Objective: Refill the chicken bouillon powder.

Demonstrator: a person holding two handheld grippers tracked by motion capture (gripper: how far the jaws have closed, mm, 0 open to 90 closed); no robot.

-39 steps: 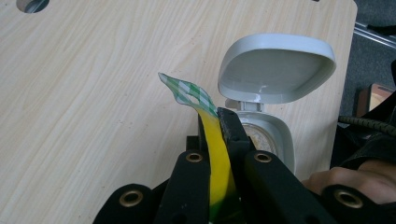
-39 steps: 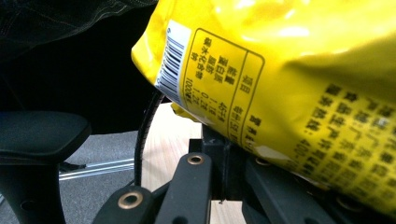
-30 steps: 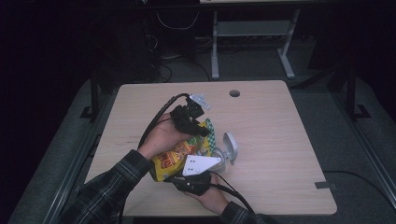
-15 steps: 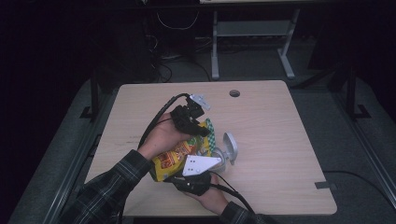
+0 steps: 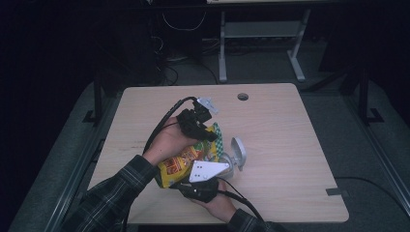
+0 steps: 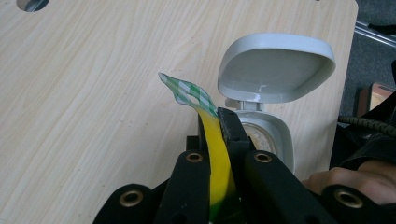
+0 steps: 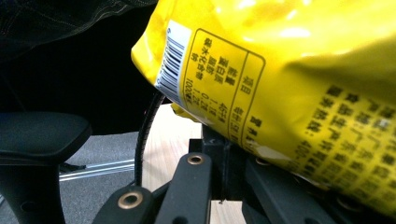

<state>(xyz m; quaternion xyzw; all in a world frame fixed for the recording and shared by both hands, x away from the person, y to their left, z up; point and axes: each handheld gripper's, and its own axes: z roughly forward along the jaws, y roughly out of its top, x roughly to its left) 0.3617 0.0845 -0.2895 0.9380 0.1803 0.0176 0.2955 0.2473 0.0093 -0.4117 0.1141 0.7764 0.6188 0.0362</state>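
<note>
right gripper [image 5: 205, 182] sits nearest the person's edge of the table [image 5: 290, 145], jaws pressed together on the lower part of the yellow snack bag [image 5: 186, 162]; in the right gripper view the bag's printed back panel [image 7: 280, 93] drapes over the jaws, so the exact pinch point is hidden; just beyond it, the left gripper [image 5: 196, 123] is clamped on the bag's top seal, the yellow film and green-checked edge [image 6: 191, 93] running up between its closed jaws in the left gripper view; the bag hangs between the two grippers, above the tabletop near its middle, tilted over a small white container [image 6: 261, 135] whose flip lid [image 6: 275, 65] stands open; looks like pouring or opening into it.

handling judgement: bag is light, thin crinkly film, glossy so likely slippery; soft body, contents loose and probably brittle, so squeezing the middle would crush them; best holds are the flat crimped seals at top and bottom, stiffest and grippiest parts; container is light rigid plastic and could tip if the bag nudges it; the hinge side is farthest from the person.
</note>
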